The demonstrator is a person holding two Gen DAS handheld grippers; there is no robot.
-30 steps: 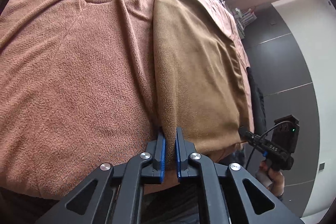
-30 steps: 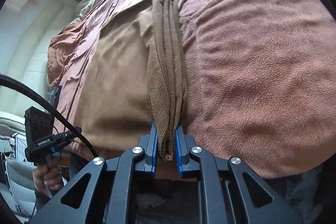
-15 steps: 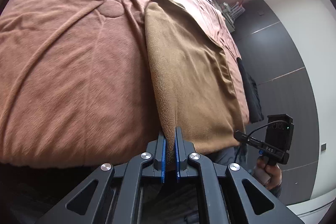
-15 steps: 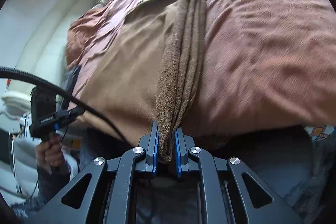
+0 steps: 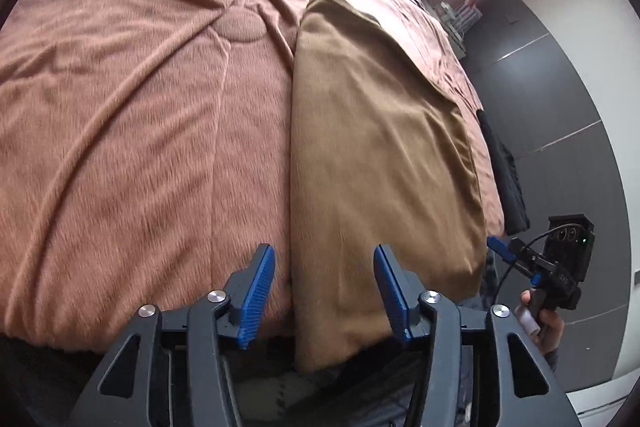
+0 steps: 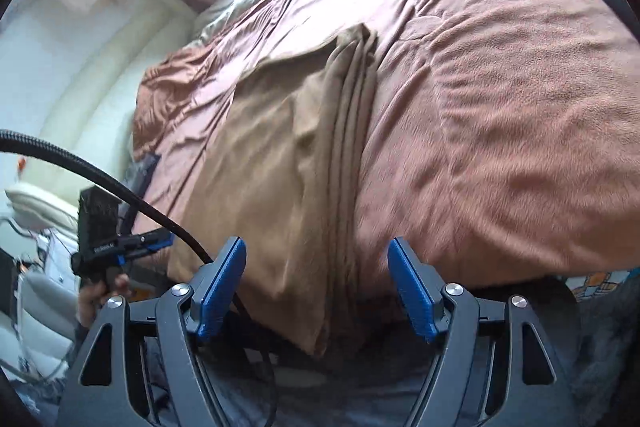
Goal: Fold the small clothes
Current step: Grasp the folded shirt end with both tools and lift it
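Observation:
A tan-brown folded garment (image 5: 380,155) lies on the pinkish-brown bedspread (image 5: 140,115), its near edge hanging over the front edge of the bed. My left gripper (image 5: 324,291) is open, its blue pads either side of the garment's near left corner, not gripping. In the right wrist view the same garment (image 6: 280,179) shows several stacked layers along its right edge. My right gripper (image 6: 316,287) is open around that near right corner. Each gripper also shows in the other's view: the right gripper (image 5: 560,267) and the left gripper (image 6: 112,247).
The bedspread (image 6: 500,127) covers the whole bed, wrinkled toward the far side. A dark item (image 5: 504,171) lies at the bed's right edge. A black cable (image 6: 80,167) crosses the left of the right wrist view. Grey floor and white wall lie beyond.
Both grippers were shut on the garment's near corners and have opened, letting it go. The garment now rests flat with its edge draped over the bed's front.

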